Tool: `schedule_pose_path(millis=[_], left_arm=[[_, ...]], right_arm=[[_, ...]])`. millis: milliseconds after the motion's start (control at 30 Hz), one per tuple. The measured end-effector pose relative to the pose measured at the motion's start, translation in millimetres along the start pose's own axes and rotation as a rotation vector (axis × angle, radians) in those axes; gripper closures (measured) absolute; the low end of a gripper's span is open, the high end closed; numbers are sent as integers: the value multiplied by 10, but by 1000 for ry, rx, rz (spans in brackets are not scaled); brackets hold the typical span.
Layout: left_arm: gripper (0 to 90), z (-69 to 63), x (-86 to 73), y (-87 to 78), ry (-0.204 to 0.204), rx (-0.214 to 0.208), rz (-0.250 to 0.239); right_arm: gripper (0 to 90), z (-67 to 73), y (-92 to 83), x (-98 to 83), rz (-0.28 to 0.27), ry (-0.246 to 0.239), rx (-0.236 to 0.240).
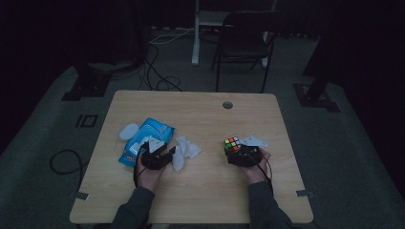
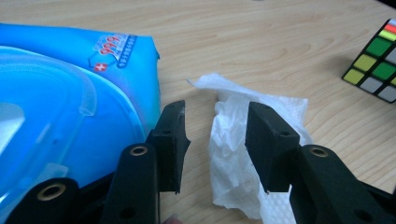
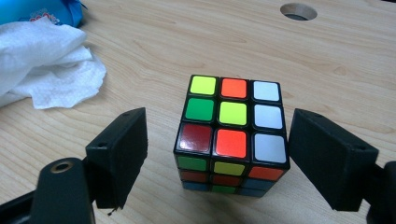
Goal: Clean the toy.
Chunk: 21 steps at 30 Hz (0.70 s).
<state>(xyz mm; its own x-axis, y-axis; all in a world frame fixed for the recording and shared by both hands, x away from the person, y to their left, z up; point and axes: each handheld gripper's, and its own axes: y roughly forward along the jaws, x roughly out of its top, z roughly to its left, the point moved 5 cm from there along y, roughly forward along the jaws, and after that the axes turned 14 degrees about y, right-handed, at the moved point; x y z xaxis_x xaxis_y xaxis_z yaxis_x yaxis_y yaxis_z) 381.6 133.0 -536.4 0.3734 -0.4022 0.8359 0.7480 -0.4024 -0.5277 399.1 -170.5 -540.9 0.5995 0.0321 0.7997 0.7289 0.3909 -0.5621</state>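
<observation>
High view above the person's side, looking forward and down on the table (image 1: 200, 181), gripper views low and close, both sharing the tissue (image 2: 233, 154) and cube (image 3: 231, 140)

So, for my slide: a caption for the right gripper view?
Open right gripper straddling a scrambled puzzle cube on the wooden table.

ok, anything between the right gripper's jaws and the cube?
Nothing visible. The cube sits on the bare table between the right gripper's open jaws, with a gap on each side. The tissue lies well off to one side.
</observation>
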Motion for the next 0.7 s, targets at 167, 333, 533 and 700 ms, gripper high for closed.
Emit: schedule_pose_path(millis=[167,333,533,700], left_arm=[[577,17,41,-91,8,-1,-20],[567,38,72,-158,4,-2,-36],[560,53,99,-198,3,-11,-36],[553,54,98,-209,14,-19,-27]], right_arm=[[188,-7,-26,26,-15,2,0],[177,-46,-60,50,-31,16,-7],[172,-48,-97,87,-45,19,-6],[171,-61,-104,97,-48,24,-9]])
